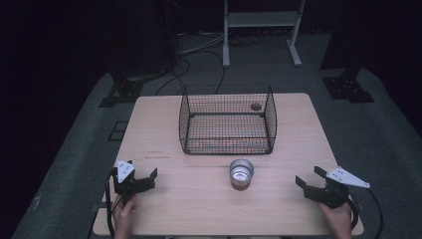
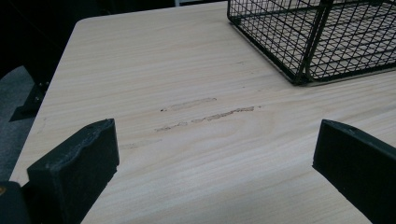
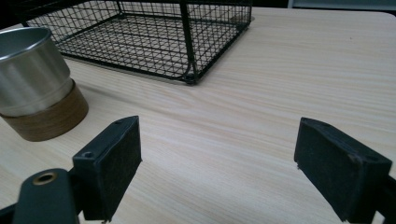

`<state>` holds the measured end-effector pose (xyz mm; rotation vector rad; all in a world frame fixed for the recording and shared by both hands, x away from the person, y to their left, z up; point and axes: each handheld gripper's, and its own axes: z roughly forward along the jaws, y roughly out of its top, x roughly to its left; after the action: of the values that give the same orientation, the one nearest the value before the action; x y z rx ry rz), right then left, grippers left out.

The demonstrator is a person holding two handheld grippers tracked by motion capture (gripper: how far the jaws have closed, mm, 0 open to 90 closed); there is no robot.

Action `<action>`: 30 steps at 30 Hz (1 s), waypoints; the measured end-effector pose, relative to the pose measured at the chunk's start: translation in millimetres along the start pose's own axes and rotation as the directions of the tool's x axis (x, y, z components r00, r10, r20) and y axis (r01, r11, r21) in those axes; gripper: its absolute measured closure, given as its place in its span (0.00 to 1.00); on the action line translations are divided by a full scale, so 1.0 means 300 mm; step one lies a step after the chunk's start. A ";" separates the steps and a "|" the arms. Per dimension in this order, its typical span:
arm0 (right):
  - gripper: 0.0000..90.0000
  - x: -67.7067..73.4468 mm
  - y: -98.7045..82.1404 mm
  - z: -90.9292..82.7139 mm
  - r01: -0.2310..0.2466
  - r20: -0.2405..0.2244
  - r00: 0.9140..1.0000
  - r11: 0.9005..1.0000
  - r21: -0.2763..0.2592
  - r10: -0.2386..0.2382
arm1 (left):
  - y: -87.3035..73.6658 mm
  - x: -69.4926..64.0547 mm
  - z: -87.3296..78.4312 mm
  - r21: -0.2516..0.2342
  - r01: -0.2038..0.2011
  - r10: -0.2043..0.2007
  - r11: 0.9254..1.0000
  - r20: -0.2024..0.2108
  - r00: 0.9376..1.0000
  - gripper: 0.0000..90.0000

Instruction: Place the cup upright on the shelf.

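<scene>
**Both grippers idle, cup unclaimed**

I see the table (image 1: 164,209), then the wire basket (image 1: 227,119) standing empty at its far middle. Just in front stands the metal cup (image 1: 241,174), upright, apart from the basket. My left gripper (image 1: 143,179) and right gripper (image 1: 311,178) flank it, jaws wide apart, holding nothing. I'd approach with the right, level, squeezing the cup's wall squarely.

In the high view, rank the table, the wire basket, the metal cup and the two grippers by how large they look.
1. table
2. wire basket
3. left gripper and right gripper: they look about alike, so unranked
4. metal cup, slightly smaller than either gripper
</scene>
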<state>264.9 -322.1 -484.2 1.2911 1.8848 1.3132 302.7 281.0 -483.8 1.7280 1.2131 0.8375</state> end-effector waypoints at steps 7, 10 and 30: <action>0.15 0.014 0.006 0.003 0.015 -0.011 1.000 1.000 0.007 -0.015 | 0.000 0.000 -0.001 0.003 -0.001 0.001 1.000 0.001 1.000 0.00; 0.15 0.016 0.007 0.006 0.018 -0.017 1.000 1.000 0.008 -0.018 | 0.000 0.000 0.000 0.001 0.000 0.000 1.000 0.001 1.000 0.00; 0.15 0.093 0.032 0.039 0.118 -0.067 0.991 0.992 0.048 -0.115 | -0.001 -0.002 -0.003 0.005 -0.004 0.004 1.000 0.004 1.000 0.00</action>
<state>266.4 -291.2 -477.2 1.1571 2.0181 1.2671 301.7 280.6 -483.7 1.7360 1.2098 0.8338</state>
